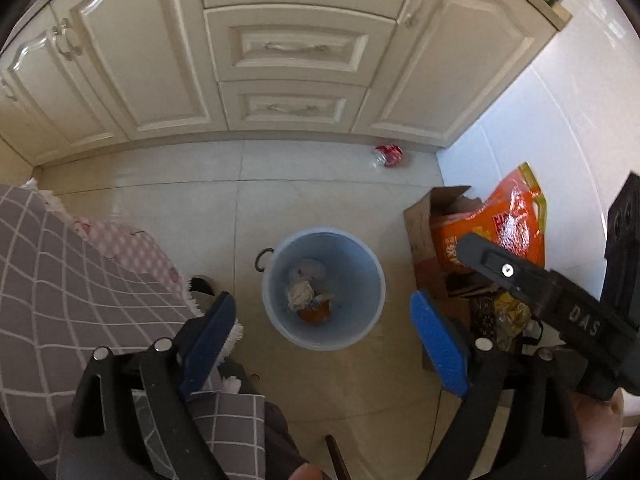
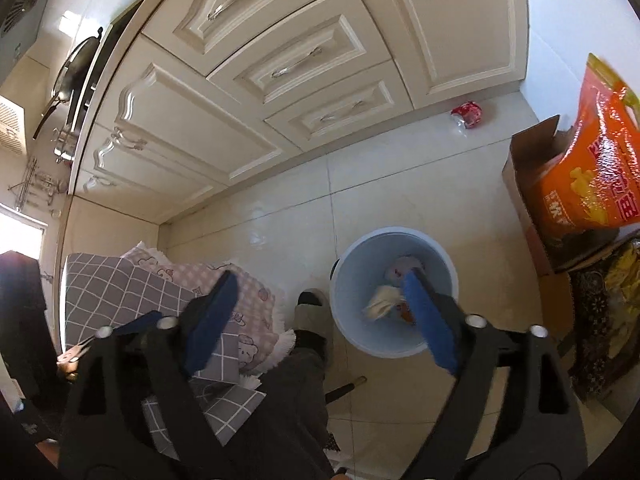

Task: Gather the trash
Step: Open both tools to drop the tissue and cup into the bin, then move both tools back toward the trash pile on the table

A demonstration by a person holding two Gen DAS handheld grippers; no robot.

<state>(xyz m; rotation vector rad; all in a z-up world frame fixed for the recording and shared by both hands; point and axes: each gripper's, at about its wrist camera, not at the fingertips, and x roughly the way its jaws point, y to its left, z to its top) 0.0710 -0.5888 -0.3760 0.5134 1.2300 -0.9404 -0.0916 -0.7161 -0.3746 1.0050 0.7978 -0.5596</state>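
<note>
A light blue bin (image 1: 362, 280) stands on the tiled floor and holds crumpled paper (image 1: 299, 293) and an orange wrapper. My left gripper (image 1: 322, 314) hangs open and empty above it. A crushed red can (image 1: 387, 155) lies on the floor by the cabinet base. In the right wrist view the bin (image 2: 352, 280) sits under my open, empty right gripper (image 2: 320, 294), and the red can (image 2: 467, 114) lies further off by the cabinets. The right gripper's body (image 1: 560, 292) shows at the right of the left wrist view.
Cream cabinets (image 1: 288, 52) line the far side. A cardboard box (image 1: 424, 236) with an orange bag (image 1: 496, 224) stands right of the bin against a white wall. Checked cushions (image 1: 80, 272) lie on the left. A slippered foot (image 2: 314, 312) is beside the bin.
</note>
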